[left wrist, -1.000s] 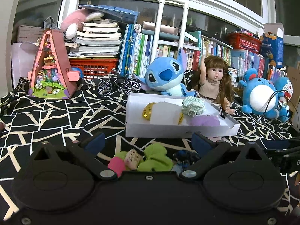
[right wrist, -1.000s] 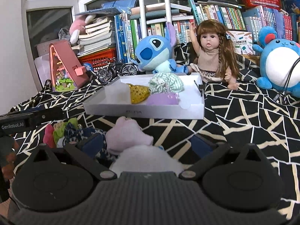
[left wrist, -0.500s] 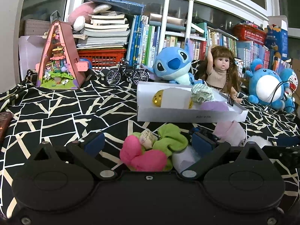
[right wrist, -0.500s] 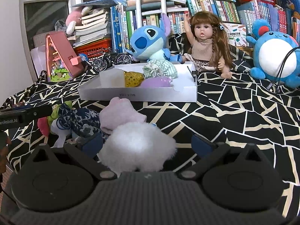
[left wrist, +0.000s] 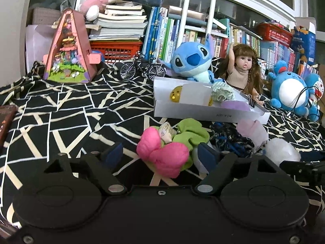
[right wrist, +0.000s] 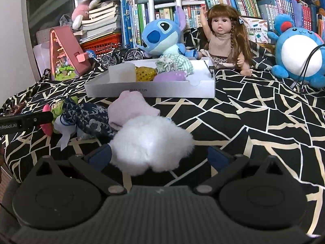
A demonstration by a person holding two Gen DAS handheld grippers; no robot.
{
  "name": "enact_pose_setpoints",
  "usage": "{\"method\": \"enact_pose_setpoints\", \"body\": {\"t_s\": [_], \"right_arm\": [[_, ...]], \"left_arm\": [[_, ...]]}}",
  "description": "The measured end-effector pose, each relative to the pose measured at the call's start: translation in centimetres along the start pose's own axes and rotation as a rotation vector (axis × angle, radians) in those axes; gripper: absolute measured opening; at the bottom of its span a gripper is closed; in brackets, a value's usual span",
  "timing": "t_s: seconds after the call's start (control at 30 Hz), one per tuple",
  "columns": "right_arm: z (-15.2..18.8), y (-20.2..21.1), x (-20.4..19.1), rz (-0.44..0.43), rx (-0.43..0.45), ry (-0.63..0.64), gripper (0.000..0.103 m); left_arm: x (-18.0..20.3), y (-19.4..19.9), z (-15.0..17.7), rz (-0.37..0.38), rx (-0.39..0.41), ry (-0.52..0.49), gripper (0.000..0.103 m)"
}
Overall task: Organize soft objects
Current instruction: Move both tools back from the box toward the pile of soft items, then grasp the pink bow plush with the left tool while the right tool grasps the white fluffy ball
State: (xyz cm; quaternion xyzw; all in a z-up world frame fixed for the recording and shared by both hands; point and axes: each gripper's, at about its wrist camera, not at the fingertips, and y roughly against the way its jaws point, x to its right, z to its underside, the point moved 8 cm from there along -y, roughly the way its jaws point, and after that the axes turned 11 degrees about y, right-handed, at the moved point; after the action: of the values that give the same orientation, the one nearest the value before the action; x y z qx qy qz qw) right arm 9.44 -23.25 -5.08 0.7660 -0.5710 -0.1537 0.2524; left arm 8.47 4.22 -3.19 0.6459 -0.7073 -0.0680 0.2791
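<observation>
Left gripper jaws closing around the pink-green scrunchie on the patterned cloth, pads not pressing. Right gripper jaws wide, white pom-pom between, ungripped. White box beyond.

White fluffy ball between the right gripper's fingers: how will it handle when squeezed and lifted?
The fluffy ball looks like loose fur, so it likely compresses a lot before the right gripper gets firm hold. Probably very light. Its rounded shape may let it roll on the cloth if nudged.
</observation>
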Motion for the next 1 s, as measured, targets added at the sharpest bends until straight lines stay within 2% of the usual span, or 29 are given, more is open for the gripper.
{"method": "enact_pose_setpoints", "body": {"t_s": [0.17, 0.33, 0.37, 0.4, 0.43, 0.5, 0.67, 0.77, 0.8, 0.97, 1.0], "right_arm": [[0.1, -0.2, -0.5, -0.009, 0.0, 0.0, 0.103], [0.4, -0.4, -1.2, -0.015, 0.001, 0.009, 0.098], [0.4, -0.4, -1.3, -0.009, 0.002, 0.011, 0.097], [0.4, -0.5, -1.3, -0.001, 0.004, 0.009, 0.095], [0.4, -0.5, -1.3, 0.003, 0.006, 0.006, 0.093], [0.4, -0.5, -1.3, 0.005, 0.011, -0.007, 0.091], [0.2, -0.2, -1.7, 0.006, 0.031, 0.006, 0.079], [0.1, 0.0, -2.1, -0.005, 0.038, 0.012, 0.056], [0.0, 0.0, -2.2, -0.008, 0.035, 0.014, 0.042], [-0.2, 0.1, -2.0, -0.001, 0.034, 0.003, 0.044], [-0.1, 0.2, -1.9, 0.003, 0.037, -0.005, 0.047]], "left_arm": [[-0.9, 0.2, -0.1, -0.02, 0.008, 0.037, 0.064], [-0.9, -0.1, 0.1, -0.004, -0.007, 0.06, 0.054], [-0.8, -0.1, 0.2, 0.0, -0.01, 0.064, 0.045], [-0.7, -0.2, 0.3, 0.006, -0.012, 0.071, 0.03], [-0.5, -0.2, 0.3, 0.014, -0.01, 0.078, 0.026], [-0.2, -0.1, 0.2, 0.007, 0.005, 0.067, 0.022], [0.4, 0.2, -0.1, -0.001, 0.022, 0.039, 0.021], [0.2, 0.4, -0.4, -0.004, 0.022, 0.057, 0.02], [0.1, 0.5, -0.6, -0.004, 0.024, 0.061, 0.02], [0.3, 1.2, -1.5, -0.003, 0.051, 0.052, 0.02], [0.4, 1.3, -1.6, -0.004, 0.054, 0.051, 0.02]]}}
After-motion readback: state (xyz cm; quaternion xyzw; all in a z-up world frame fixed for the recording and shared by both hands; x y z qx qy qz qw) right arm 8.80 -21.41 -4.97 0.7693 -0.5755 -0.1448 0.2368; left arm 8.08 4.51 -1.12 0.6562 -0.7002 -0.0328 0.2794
